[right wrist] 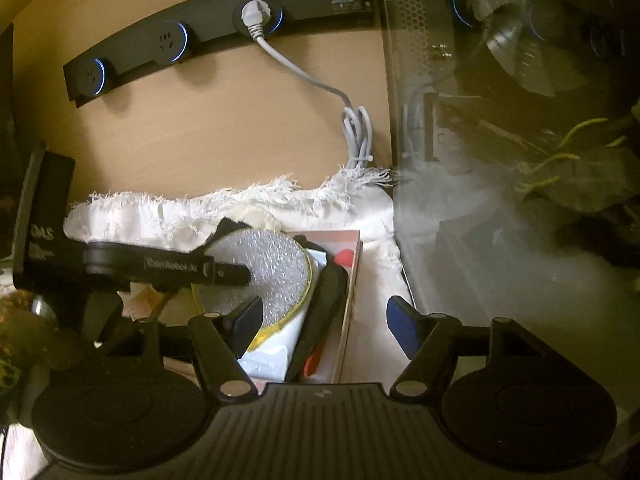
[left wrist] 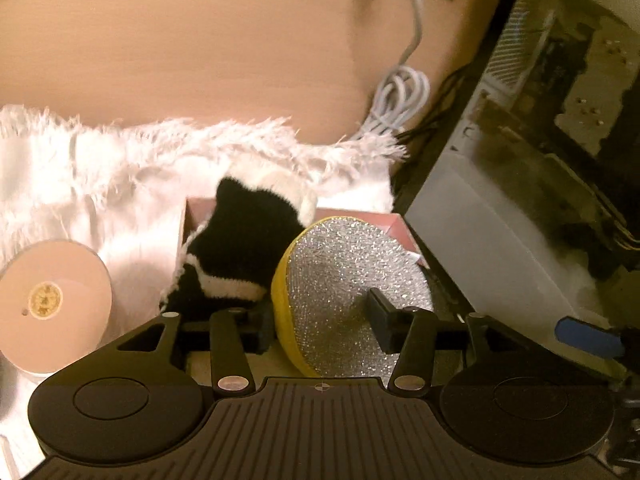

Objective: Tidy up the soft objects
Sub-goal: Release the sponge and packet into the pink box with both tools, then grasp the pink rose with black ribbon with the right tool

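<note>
A round scrubber (left wrist: 352,276) with a glittery silver face and a yellow rim leans tilted in a pink box (left wrist: 396,224). My left gripper (left wrist: 320,318) is open, one finger beside the yellow rim and one in front of the silver face. A fluffy black-and-white soft item (left wrist: 248,240) sits in the box's far left part. In the right wrist view the scrubber (right wrist: 276,268) lies in the same box (right wrist: 354,280), with the left tool's arm (right wrist: 168,268) reaching over it. My right gripper (right wrist: 324,326) is open above the box's near end, gripping nothing.
A white fringed cloth (left wrist: 100,168) lies under the box. A pale round roll (left wrist: 52,300) stands at left. A coiled white cable (right wrist: 358,132) runs to a black socket strip (right wrist: 200,40). A glass-sided case (right wrist: 500,160) walls off the right. The box also holds red (right wrist: 344,258), black (right wrist: 324,312) and white (right wrist: 276,344) items.
</note>
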{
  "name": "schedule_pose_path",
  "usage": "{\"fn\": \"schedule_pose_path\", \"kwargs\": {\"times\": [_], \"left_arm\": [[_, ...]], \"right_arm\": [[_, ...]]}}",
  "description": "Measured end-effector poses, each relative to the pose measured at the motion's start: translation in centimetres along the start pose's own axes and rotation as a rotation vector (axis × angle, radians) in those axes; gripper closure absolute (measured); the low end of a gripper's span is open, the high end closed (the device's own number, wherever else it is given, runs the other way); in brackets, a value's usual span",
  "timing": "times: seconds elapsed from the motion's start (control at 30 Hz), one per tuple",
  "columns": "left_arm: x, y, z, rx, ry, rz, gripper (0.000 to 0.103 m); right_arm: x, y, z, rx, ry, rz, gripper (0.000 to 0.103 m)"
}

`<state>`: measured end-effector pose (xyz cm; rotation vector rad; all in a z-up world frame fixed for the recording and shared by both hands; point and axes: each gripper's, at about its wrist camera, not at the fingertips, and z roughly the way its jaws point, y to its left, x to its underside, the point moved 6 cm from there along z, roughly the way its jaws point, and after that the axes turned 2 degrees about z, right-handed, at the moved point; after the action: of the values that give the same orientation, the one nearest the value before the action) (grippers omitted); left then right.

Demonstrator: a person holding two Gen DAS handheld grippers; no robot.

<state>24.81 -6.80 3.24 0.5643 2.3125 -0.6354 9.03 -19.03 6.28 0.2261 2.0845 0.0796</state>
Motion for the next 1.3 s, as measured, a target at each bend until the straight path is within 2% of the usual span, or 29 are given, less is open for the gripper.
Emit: {"fn": "schedule_pose_path", "kwargs": {"times": [0.17, 0.4, 0.47, 0.53, 0.63, 0.77, 0.87, 0.93, 0.97, 1.03, 1.1, 1.17, 1.27, 1.3], "left_arm": [[-0.8, -0.7, -2.2, 0.006, -0.055, 0.046, 0.054], [-1.6, 0.6, -5.4, -0.031, -0.123, 0.015, 0.054], [-1.4, 1.3, -6.8, -0.040, -0.153, -0.016, 0.054], [-0.6, 1.9, -8.4, -0.052, -0.178, -0.048, 0.054], [1.8, 2.8, -11.0, -0.107, -0.197, -0.066, 0.054], [6.7, 5.2, -14.4, -0.277, -0.180, -0.044, 0.054], [10.7, 8.7, -16.0, -0.401, -0.115, -0.083, 0.054], [12.6, 11.1, -16.6, -0.452, -0.085, -0.158, 0.054], [13.1, 12.1, -16.8, -0.478, -0.078, -0.202, 0.054], [13.4, 13.3, -17.0, -0.492, -0.085, -0.248, 0.054], [12.9, 13.3, -16.6, -0.464, -0.101, -0.212, 0.054], [12.2, 13.3, -15.4, -0.477, -0.080, -0.145, 0.054], [11.7, 14.1, -13.4, -0.490, -0.008, -0.118, 0.068], [11.9, 14.4, -12.9, -0.476, 0.014, -0.121, 0.069]], "right_arm": [[0.4, 0.2, 0.2, 0.003, 0.006, 0.002, 0.033], [-0.1, 1.8, 1.6, -0.019, -0.007, -0.028, 0.033], [-0.6, 2.6, 2.8, -0.029, 0.002, -0.043, 0.039], [-0.8, 3.5, 4.6, -0.069, 0.040, -0.046, 0.045], [0.1, 4.2, 8.5, -0.088, 0.154, -0.048, 0.046], [1.1, 4.9, 10.5, -0.057, 0.159, -0.109, 0.045], [1.2, 4.9, 10.7, -0.055, 0.162, -0.121, 0.045], [1.4, 4.9, 10.7, -0.040, 0.160, -0.135, 0.036], [1.4, 4.9, 10.7, -0.022, 0.161, -0.143, 0.028], [1.4, 4.8, 10.4, -0.006, 0.166, -0.143, 0.027], [1.3, 4.9, 9.6, 0.003, 0.155, -0.148, 0.027], [1.0, 5.4, 8.2, 0.015, 0.117, -0.172, 0.027], [0.1, 7.1, 5.4, 0.003, 0.048, -0.222, 0.027], [-0.4, 7.9, 4.6, -0.008, 0.026, -0.240, 0.027]]}}
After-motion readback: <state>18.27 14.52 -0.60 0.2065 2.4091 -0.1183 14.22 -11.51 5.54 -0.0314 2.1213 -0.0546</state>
